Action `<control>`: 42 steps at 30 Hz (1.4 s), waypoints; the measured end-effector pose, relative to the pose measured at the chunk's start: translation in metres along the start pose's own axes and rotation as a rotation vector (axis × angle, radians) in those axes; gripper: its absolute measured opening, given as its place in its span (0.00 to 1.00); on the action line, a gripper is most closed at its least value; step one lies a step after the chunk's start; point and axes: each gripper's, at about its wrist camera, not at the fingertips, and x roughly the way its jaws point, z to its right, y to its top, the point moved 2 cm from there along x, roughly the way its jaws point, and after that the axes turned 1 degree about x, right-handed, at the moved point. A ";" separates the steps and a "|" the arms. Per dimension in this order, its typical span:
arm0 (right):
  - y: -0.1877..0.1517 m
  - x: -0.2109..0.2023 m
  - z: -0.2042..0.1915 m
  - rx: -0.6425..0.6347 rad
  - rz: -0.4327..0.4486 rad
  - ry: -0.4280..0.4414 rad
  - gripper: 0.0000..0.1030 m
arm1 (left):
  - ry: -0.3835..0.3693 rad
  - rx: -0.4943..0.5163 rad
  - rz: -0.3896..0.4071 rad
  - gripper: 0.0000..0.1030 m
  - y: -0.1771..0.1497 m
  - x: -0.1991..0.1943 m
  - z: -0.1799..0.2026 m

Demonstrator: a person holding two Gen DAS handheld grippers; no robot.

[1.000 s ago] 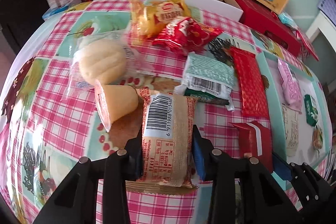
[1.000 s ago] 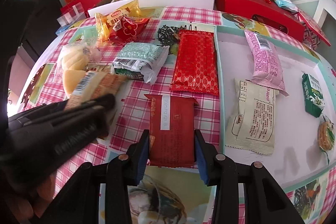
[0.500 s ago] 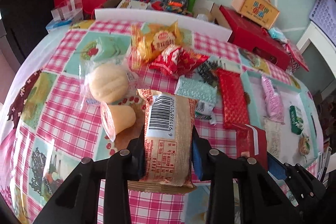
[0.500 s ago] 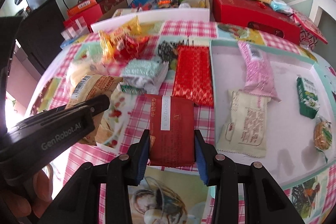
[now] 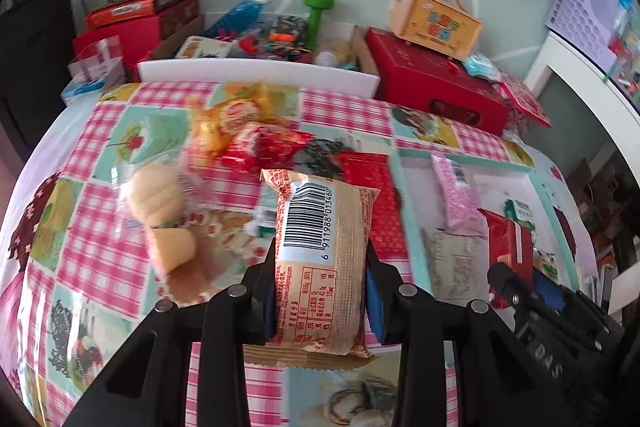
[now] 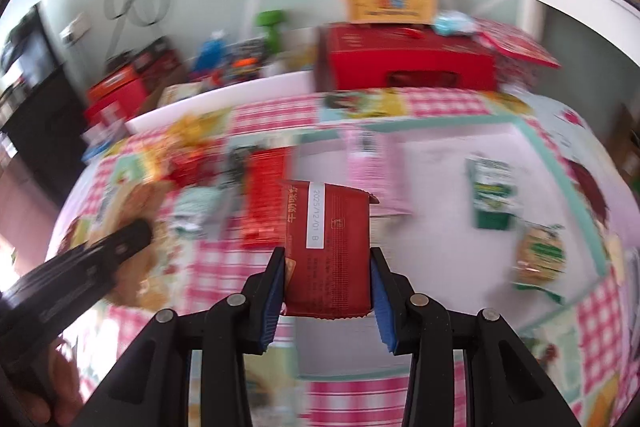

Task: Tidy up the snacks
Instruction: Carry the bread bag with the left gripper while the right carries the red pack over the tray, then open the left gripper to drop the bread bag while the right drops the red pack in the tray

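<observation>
Pink-checked tablecloth [image 5: 100, 259] on the far left has a round bun in clear wrap [image 5: 154, 195] and an orange jelly cup [image 5: 172, 251] just below it. Then the left gripper [image 5: 322, 287] is clamped on a tan snack pack [image 5: 324, 263], barcode up, held above the table. Behind it sits a flat red packet [image 5: 374, 195]. Further right, the right gripper [image 6: 328, 285] pinches a dark red snack pack [image 6: 332, 247], lifted near the white tray [image 6: 432, 179] with a pink packet [image 6: 366, 167] and green packet [image 6: 492, 195] in it.
</observation>
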 end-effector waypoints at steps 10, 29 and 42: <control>-0.006 0.004 0.103 0.200 -0.035 -0.140 0.41 | -0.159 0.192 -0.046 0.36 -0.018 0.013 0.102; -0.007 -0.001 0.144 0.281 -0.001 -0.118 0.41 | -0.168 0.287 -0.094 0.36 -0.035 0.051 0.158; -0.005 -0.001 0.142 0.286 0.011 -0.099 0.42 | -0.147 0.266 -0.087 0.58 -0.029 0.040 0.148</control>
